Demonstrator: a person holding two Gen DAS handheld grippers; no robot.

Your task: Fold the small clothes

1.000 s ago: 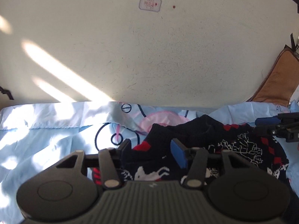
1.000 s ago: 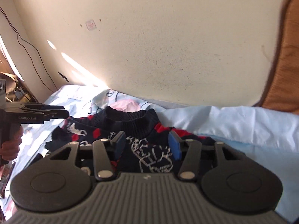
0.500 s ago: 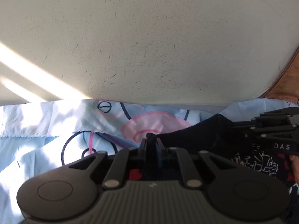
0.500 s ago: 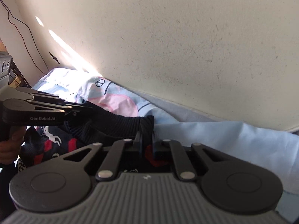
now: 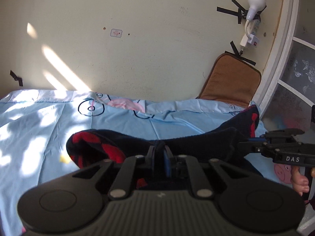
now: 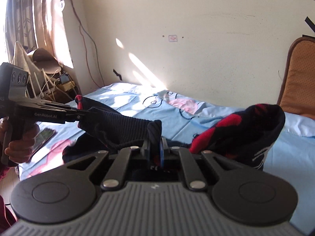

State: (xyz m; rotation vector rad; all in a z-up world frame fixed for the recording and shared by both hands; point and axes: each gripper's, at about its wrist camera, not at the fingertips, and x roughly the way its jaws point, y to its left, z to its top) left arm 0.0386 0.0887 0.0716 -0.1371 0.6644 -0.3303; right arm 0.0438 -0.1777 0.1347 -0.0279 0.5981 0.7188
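Note:
A small dark navy sweater with red and white patterns hangs stretched between both grippers above the light blue bedsheet. My left gripper is shut on its ribbed edge; it also shows from the side in the right wrist view. My right gripper is shut on the sweater too, and shows at the right of the left wrist view. A red-patterned sleeve droops to the right.
The bed meets a cream wall. A brown cushion leans in the corner by a white door frame. A phone lies on the sheet's left side. Cables and a cluttered stand sit by the curtain.
Both grippers closed on the sweater's ribbed edge, then lifted it off the bed and pulled back; the sweater now hangs stretched between them.

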